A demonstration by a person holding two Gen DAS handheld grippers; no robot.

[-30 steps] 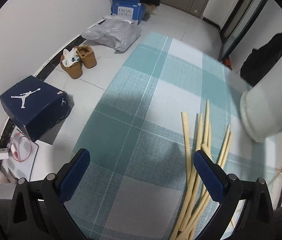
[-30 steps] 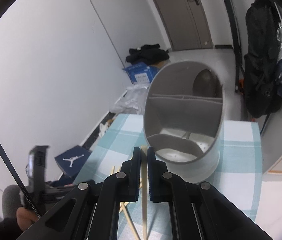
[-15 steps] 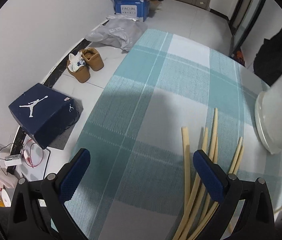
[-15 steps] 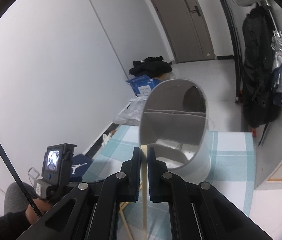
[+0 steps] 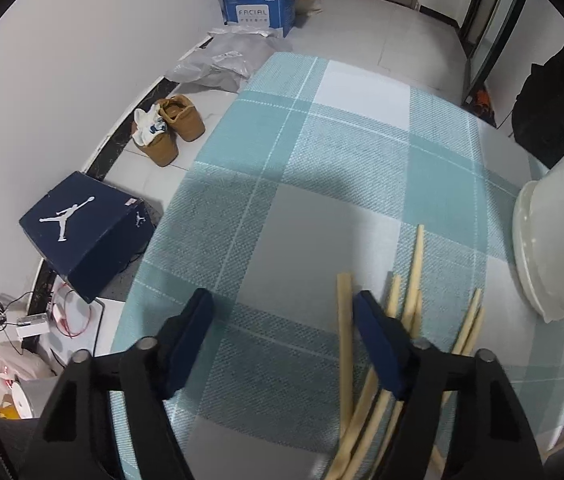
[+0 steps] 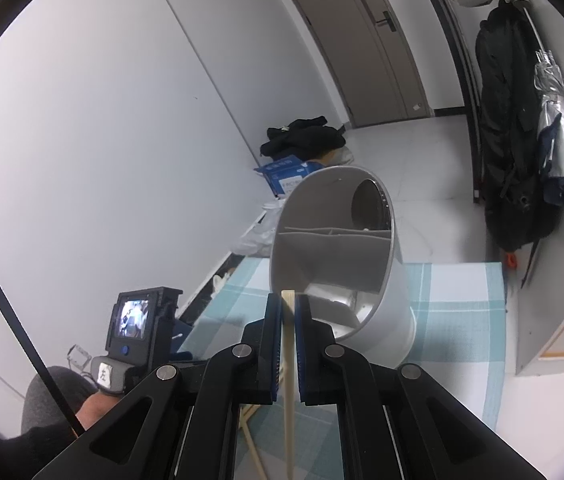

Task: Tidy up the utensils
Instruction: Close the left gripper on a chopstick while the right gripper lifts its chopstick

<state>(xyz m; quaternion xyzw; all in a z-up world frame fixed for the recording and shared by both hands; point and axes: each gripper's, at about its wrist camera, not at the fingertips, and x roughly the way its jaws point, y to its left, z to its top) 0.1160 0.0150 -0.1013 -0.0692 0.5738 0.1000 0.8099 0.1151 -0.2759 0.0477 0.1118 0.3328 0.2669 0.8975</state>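
Left gripper (image 5: 282,336) jaws just narrowed, one pale bamboo chopstick (image 5: 345,344) between, ungripped; loose pile beside on checked cloth (image 5: 321,152). Right gripper (image 6: 289,320) clenched on single chopstick (image 6: 289,360), near white divided holder (image 6: 341,248). Sticks judged light, stiff, slippery; mid-shaft hold advised.

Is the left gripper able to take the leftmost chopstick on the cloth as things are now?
Probably yes. The left gripper has just been closing, and the leftmost chopstick lies just inside its right finger, with bare checked cloth around. Nothing blocks it; neighbouring chopsticks stay outside the jaws.
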